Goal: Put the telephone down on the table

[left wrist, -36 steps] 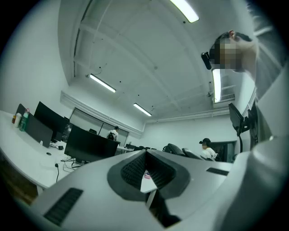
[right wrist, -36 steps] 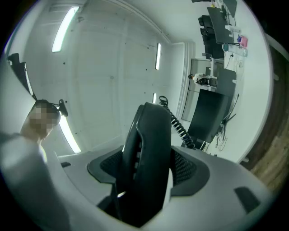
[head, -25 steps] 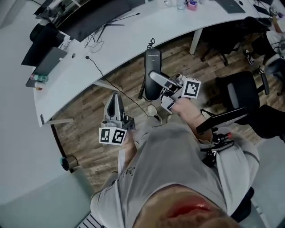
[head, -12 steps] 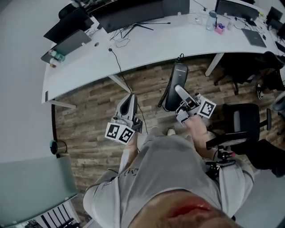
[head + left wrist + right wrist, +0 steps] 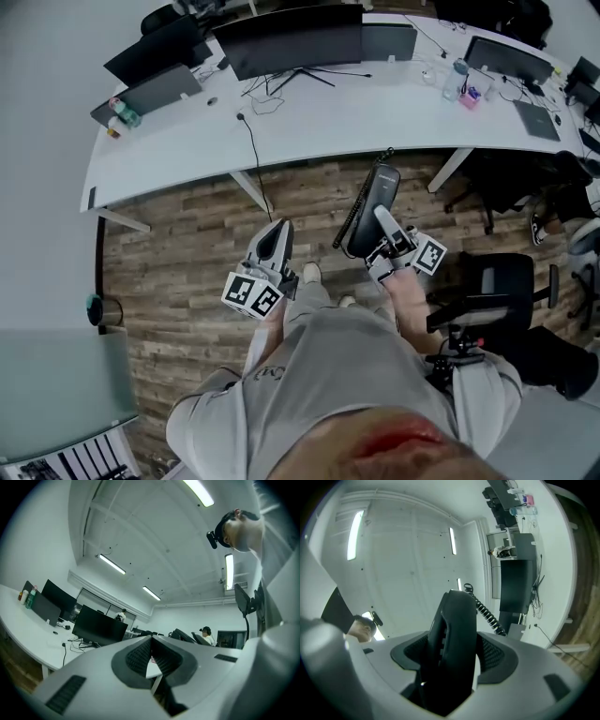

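Observation:
A black telephone (image 5: 372,208) with a coiled cord (image 5: 350,214) hangs in the air over the wooden floor, short of the long white table (image 5: 328,117). My right gripper (image 5: 382,228) is shut on it; in the right gripper view the telephone (image 5: 452,644) stands upright between the two jaws with the cord (image 5: 487,616) trailing off its top. My left gripper (image 5: 273,246) is held at the same height to the left, its jaws shut together with nothing between them (image 5: 151,656).
On the table stand black monitors (image 5: 295,42), a laptop (image 5: 150,92), bottles (image 5: 120,114) and loose cables (image 5: 253,141). Black office chairs (image 5: 502,286) stand to the right. A table leg (image 5: 448,171) sits close ahead of the telephone.
The view has swung so the table lies further ahead and more square. Both grippers keep their hold and spacing; the telephone stays clamped in the right one.

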Demonstrator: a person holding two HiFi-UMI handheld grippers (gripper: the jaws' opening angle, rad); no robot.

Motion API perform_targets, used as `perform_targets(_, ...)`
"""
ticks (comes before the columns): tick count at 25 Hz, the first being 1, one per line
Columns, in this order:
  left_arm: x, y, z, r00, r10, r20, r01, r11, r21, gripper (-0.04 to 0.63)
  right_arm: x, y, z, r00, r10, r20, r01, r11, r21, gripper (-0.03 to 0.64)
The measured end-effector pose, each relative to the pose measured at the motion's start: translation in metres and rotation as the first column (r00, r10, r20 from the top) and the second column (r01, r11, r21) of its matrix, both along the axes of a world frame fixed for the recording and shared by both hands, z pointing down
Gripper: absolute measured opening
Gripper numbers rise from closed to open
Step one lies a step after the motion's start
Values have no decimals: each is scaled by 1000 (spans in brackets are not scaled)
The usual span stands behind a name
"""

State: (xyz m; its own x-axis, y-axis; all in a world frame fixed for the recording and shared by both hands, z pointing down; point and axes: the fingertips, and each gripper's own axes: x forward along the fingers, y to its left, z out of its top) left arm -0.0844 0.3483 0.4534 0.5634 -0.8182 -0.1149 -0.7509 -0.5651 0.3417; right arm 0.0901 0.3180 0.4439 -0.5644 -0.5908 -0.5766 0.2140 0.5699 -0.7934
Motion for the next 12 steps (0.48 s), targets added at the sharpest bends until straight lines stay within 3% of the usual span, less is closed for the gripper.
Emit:
perform_targets(4, -7, -25, 7, 999, 30, -23, -30, 1000, -6, 11, -5, -20, -7, 993, 1, 114, 1, 1000, -15, 310)
perform_targets(12, -44, -109, 1, 994, 90, -68, -90, 996, 11, 11, -41, -85, -26, 999, 44, 21, -45, 999, 22, 311)
